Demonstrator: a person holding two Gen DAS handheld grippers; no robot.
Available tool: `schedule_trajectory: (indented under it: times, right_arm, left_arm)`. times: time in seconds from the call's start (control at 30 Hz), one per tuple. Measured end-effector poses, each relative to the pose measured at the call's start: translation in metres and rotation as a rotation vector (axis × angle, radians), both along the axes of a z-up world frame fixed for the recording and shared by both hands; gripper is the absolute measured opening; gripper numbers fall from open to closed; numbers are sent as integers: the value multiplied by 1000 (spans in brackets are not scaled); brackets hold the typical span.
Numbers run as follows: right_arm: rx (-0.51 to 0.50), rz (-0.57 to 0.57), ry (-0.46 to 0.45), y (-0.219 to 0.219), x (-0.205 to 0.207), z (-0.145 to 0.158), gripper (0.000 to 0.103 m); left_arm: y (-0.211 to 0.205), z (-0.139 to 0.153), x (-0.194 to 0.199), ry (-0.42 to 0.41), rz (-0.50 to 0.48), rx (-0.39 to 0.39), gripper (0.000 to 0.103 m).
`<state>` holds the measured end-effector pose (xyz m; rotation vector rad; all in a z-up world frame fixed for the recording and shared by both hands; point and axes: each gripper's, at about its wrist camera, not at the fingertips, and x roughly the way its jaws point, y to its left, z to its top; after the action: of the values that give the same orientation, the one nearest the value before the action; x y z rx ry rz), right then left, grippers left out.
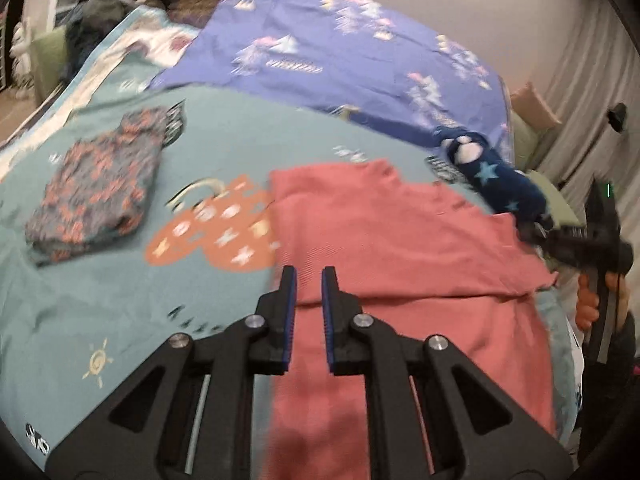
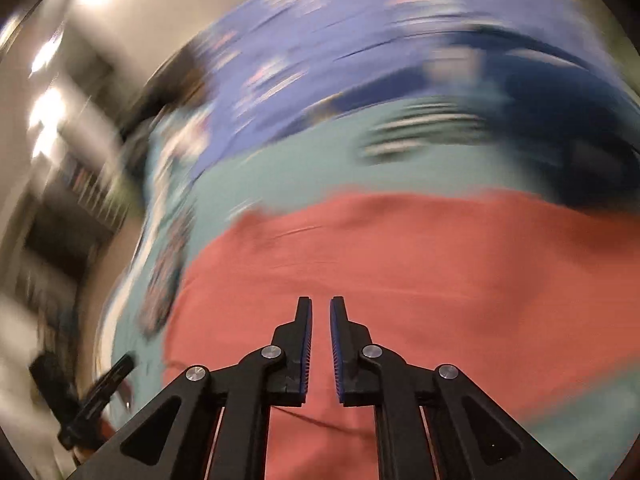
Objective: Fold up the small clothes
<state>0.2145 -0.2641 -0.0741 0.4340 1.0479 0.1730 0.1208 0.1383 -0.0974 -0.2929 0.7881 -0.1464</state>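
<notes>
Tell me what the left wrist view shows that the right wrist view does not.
Only the left wrist view shows the folded dark floral garment lying on the teal bedspread, clearly apart from the salmon-pink cloth, and a navy star-patterned garment at its far right. Only the right wrist view shows blurred shelving at left. Both share the pink cloth, the teal bedspread and the purple patterned sheet.

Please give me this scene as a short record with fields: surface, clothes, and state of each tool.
surface: teal printed bedspread
to fold: coral garment, spread flat
folded: floral garment, at left
other: navy star garment, bunched beyond the coral one
left tool: narrow gap, nothing held
right tool: narrow gap, nothing held
</notes>
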Motion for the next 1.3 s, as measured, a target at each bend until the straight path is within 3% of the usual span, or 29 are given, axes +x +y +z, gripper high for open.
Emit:
schedule_trajectory:
  times: [0.1,0.23,0.37,0.53,0.73,0.8,0.83,0.87,1.0,1.13,1.3]
  right_arm:
    - [17,-281,27,-105,-37,-5,18]
    - [128,-499,46,-194,-75,-23,41]
    - [234,-565,49,-226,-76,-42,54]
    - [317,-623,44,-252,-53,-65,62]
    - [413,-781,-9,-278,-43,-83,60]
    - [391,-810,-5,-286,-42,-85,35]
    - [362,-806,-3,-289,-42,-85,10]
    - [347,-796,-7,-290,-40,-84,7]
    - [331,-727,-113,-288,-40,-63,6]
    - [254,-558,-279,-250,-39,-5,5]
    - [110,-251,-467,-143,-40,69,6]
  left_arm:
    - [-29,13,5,-24,-61,39,23]
    - [-75,20,12,-17,-144,62,31]
    - [-105,19,19,9,-163,64,37]
    - [-130,16,24,28,-169,92,42]
    - [-144,7,34,68,-151,120,42]
    - [-145,4,36,78,-144,119,42]
    - [-146,3,37,81,-142,117,42]
    - [-145,2,38,83,-140,114,42]
    - [-143,-3,41,89,-132,114,42]
    - [-139,-11,44,106,-125,102,42]
    - [-135,-14,44,111,-119,75,42]
